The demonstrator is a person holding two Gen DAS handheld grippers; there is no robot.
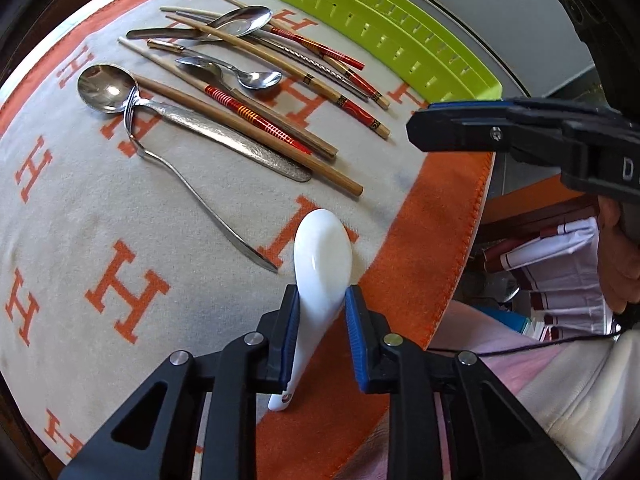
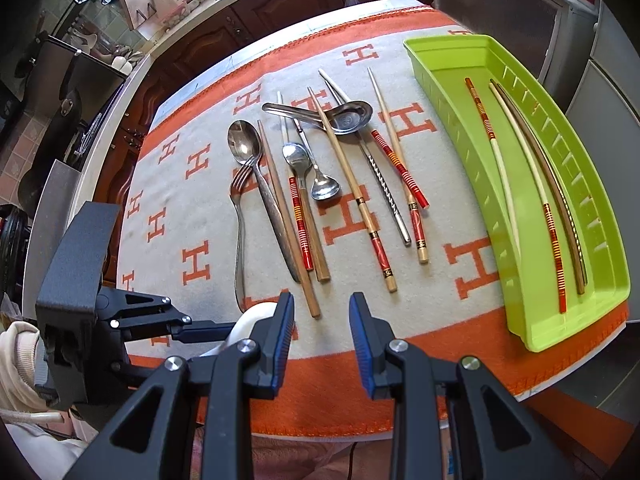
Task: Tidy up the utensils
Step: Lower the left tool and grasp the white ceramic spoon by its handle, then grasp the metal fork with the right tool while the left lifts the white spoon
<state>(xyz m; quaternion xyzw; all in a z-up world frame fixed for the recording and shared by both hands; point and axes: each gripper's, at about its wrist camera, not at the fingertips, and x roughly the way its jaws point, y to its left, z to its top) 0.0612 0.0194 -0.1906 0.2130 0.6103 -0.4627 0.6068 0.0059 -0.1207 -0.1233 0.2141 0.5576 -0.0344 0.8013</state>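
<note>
White ceramic soup spoon [image 1: 320,256], clamped at its neck by the left gripper [image 1: 322,320], should be lifted level toward the far-right green plastic tray [image 2: 532,320], with the empty right gripper [image 2: 322,320] held part-open.

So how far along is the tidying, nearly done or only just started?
Early days, I'd say. Done: three chopsticks lie in the green tray. In hand: the left gripper has its fingers around a white ceramic spoon; the right gripper is empty. Left: metal spoons, a fork and many chopsticks remain on the cloth.
</note>
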